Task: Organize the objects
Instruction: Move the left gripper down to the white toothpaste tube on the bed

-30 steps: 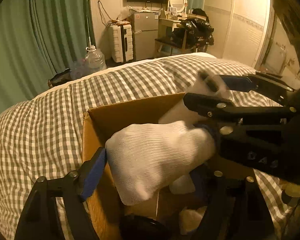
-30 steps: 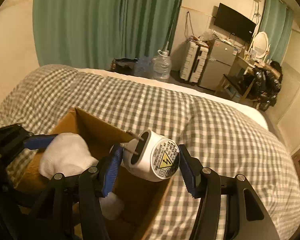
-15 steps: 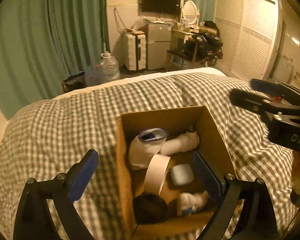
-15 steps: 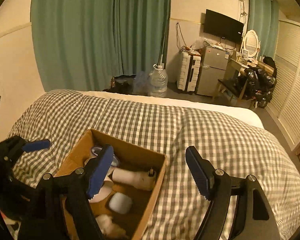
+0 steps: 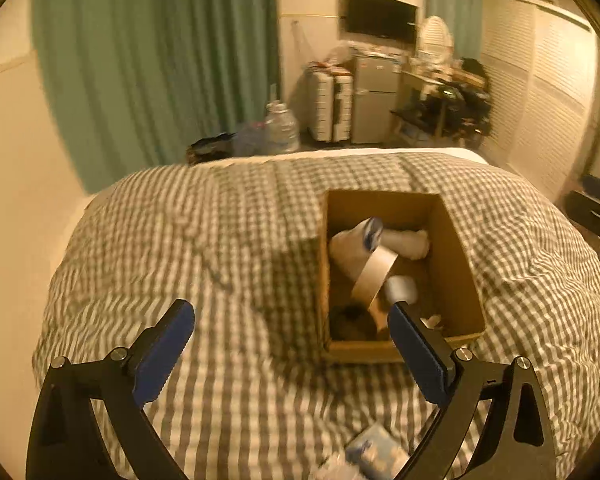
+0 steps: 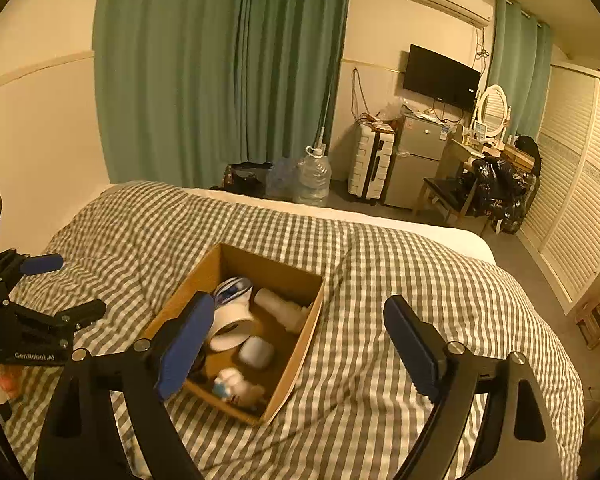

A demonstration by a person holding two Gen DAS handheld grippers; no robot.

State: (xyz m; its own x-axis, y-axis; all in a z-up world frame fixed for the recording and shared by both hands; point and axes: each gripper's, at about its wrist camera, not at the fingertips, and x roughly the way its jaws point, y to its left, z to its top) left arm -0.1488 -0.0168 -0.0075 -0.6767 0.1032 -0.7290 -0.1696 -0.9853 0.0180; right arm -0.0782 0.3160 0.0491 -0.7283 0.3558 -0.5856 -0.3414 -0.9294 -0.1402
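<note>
An open cardboard box [image 5: 456, 264] [image 6: 304, 344] sits on the checked bed. It holds a white sock roll [image 5: 350, 248], a tape roll [image 5: 374, 276] [image 6: 230, 330], a white charger [image 6: 257, 352], a white tube [image 6: 280, 306] and a small plush [image 6: 236, 388]. My left gripper [image 5: 290, 344] is open and empty, pulled back above the bed left of the box. My right gripper [image 6: 296, 344] is open and empty, raised above the box's near side. The left gripper also shows at the left of the right wrist view [image 6: 56, 290].
The checked quilt [image 6: 400, 280] covers the whole bed. A blue-and-white packet [image 5: 374, 454] lies on the quilt by the left gripper. Beyond the bed stand a water jug [image 6: 314, 178], a suitcase [image 6: 370, 166], a small fridge [image 6: 414, 160] and a cluttered desk.
Both grippers let go of their items into the box, the sock and the white charger, and have pulled back and up. Both now stand open and empty.
</note>
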